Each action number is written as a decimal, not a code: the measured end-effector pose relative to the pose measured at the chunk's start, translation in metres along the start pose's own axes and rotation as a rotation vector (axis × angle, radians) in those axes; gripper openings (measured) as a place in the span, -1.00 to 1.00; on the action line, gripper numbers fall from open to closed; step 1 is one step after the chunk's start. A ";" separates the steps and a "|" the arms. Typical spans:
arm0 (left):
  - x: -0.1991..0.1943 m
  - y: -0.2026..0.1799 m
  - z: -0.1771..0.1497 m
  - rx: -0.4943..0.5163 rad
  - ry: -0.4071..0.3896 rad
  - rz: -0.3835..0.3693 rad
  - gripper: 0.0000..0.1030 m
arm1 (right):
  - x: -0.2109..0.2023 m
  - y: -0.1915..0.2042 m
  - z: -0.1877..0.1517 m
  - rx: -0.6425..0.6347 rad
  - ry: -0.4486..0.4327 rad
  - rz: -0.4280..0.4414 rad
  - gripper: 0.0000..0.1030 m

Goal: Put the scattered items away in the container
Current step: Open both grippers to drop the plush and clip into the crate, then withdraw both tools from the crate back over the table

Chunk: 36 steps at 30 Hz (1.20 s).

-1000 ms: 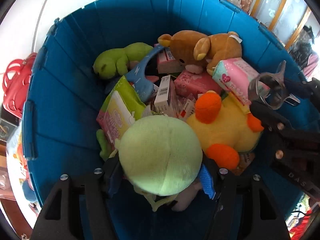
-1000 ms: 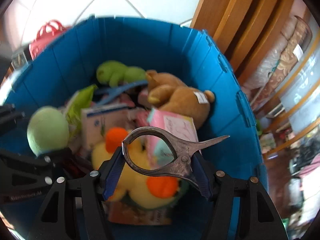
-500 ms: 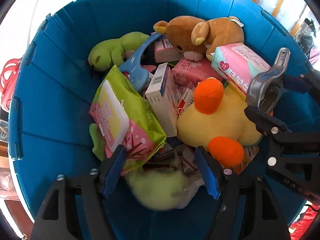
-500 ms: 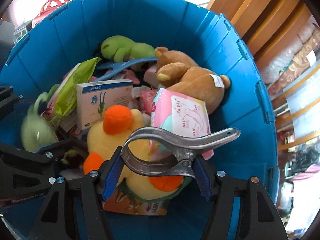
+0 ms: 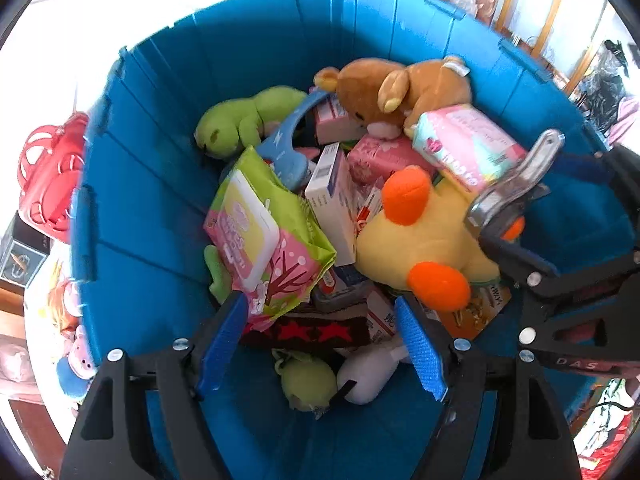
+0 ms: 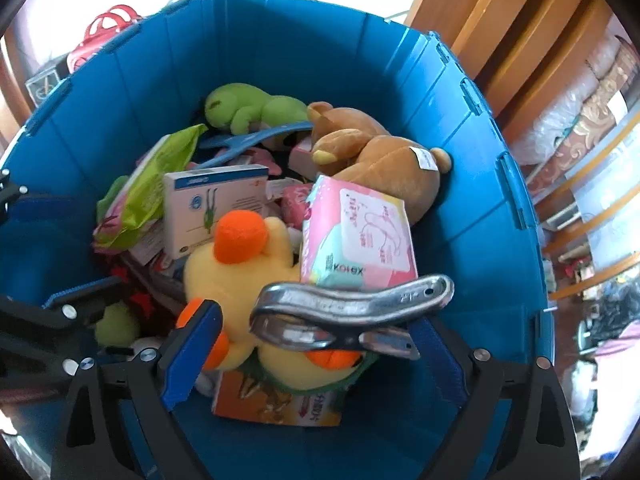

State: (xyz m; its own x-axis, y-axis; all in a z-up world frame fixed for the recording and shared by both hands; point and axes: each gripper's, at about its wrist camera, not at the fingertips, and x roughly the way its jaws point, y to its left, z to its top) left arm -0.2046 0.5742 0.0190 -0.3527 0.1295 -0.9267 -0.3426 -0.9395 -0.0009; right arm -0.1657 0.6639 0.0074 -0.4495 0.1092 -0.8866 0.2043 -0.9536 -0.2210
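You are holding both tongs inside the blue container, whose ribbed walls are ringing the pile on every side. Open room is lying along the near wall, below the left tongs; the far half is crowded by the yellow duck plush, brown bear plush and green wipes pack.

Left tongs are standing wide with nothing between the pads. The pale green ball plush, gripped a second ago, is now lying on the container floor beside a white object.

Right tongs are opening; the metal clamp, pinched earlier, is lying across the gap, touching the right pad, clear of the left one, just above the duck.
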 end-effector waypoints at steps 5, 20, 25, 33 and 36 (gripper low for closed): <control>-0.027 0.009 -0.008 -0.010 -0.091 0.011 0.46 | -0.026 -0.003 -0.007 0.026 -0.066 0.048 0.96; -0.088 0.078 -0.056 -0.146 -0.352 0.109 0.54 | -0.063 0.041 0.011 -0.011 -0.184 0.120 0.99; -0.099 0.116 -0.081 -0.232 -0.424 0.139 0.58 | -0.075 0.077 0.025 -0.052 -0.252 0.094 0.99; -0.100 0.194 -0.135 -0.392 -0.466 0.230 0.62 | -0.087 0.160 0.051 -0.179 -0.326 0.114 0.99; -0.104 0.226 -0.164 -0.443 -0.494 0.267 0.62 | -0.091 0.194 0.058 -0.212 -0.340 0.139 0.99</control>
State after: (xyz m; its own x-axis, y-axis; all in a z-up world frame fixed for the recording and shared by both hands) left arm -0.1026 0.2960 0.0537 -0.7642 -0.0933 -0.6382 0.1595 -0.9861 -0.0469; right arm -0.1358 0.4529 0.0694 -0.6591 -0.1492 -0.7371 0.4414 -0.8703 -0.2186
